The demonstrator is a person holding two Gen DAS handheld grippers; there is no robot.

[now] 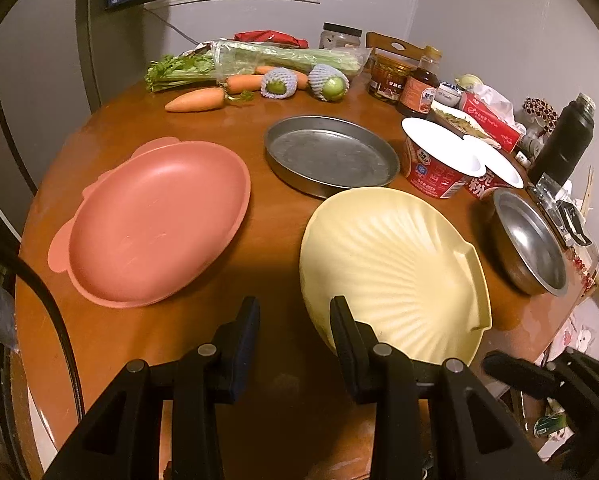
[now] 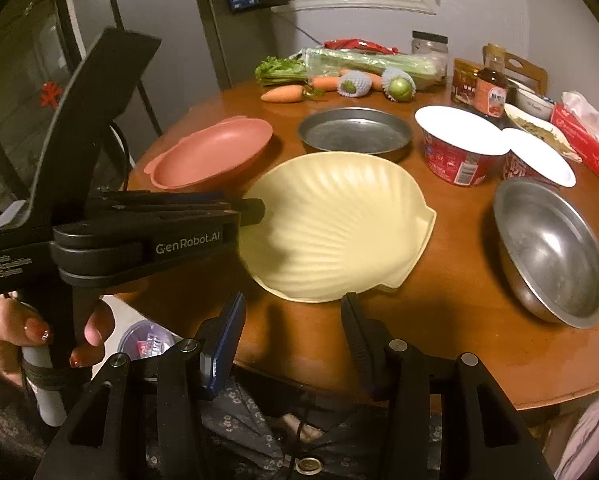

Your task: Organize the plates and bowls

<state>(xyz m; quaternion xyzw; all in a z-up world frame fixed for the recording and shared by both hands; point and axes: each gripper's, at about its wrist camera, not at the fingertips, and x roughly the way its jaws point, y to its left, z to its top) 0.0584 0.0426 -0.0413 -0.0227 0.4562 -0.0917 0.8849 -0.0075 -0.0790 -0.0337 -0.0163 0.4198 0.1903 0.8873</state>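
Ribbed yellow shell plate (image 1: 395,268) (matte); steel bowl (image 1: 529,240).

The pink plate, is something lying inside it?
No, the pink plate shows only its bare inner surface in the left wrist view.

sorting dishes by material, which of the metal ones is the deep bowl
The steel bowl at the table's right edge; the other metal piece, the round pan, is flat-bottomed and shallow.
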